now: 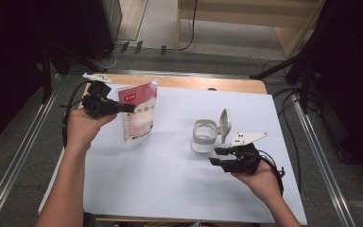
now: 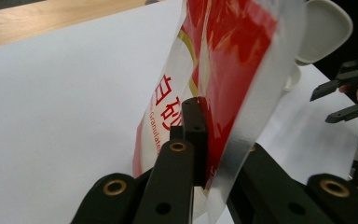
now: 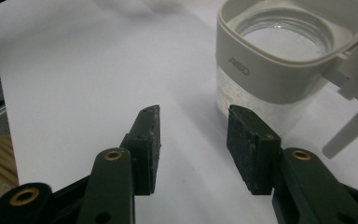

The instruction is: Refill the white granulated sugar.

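Note:
A red and white sugar pouch hangs upright at the left of the white table sheet, and my left gripper is shut on its upper edge. In the left gripper view the pouch is clamped between the black jaws of my left gripper. A clear jar with a cream collar and flipped-up lid stands right of centre. My right gripper is open just in front of it. In the right gripper view the jar stands past the right gripper, nothing between the pads.
The white sheet covers most of a wooden table. Metal rails run along both sides of the table on the floor. Cables lie at the far right. Open sheet lies between the pouch and the jar.

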Action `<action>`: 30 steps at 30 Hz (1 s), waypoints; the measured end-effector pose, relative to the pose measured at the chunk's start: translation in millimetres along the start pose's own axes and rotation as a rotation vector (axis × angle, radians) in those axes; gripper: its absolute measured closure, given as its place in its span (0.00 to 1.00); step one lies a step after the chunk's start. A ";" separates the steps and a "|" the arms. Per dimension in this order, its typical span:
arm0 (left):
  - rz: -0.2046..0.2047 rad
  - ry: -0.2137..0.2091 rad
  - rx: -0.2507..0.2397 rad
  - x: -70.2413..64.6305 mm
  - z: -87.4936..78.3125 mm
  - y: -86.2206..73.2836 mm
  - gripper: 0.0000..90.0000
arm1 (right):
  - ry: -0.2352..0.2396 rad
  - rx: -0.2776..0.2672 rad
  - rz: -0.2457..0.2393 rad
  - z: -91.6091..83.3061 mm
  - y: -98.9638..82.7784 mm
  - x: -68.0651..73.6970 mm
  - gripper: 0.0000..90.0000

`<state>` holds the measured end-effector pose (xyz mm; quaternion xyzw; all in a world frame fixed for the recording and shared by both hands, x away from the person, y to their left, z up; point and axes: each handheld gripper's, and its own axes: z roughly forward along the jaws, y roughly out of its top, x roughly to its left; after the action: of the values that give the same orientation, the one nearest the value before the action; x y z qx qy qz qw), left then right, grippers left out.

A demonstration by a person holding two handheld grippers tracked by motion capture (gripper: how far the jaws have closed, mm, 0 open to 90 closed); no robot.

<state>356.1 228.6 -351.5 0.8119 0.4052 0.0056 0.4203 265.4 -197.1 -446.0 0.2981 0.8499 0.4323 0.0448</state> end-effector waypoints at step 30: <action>0.132 -0.090 0.066 -50.1 9.0 18.9 1.00 | 0.068 0.065 -0.088 55.1 27.4 39.3 0.60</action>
<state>338.0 183.3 -327.7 0.8497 0.3314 -0.0165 0.4096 264.5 -124.4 -452.3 0.2466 0.8769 0.4119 0.0251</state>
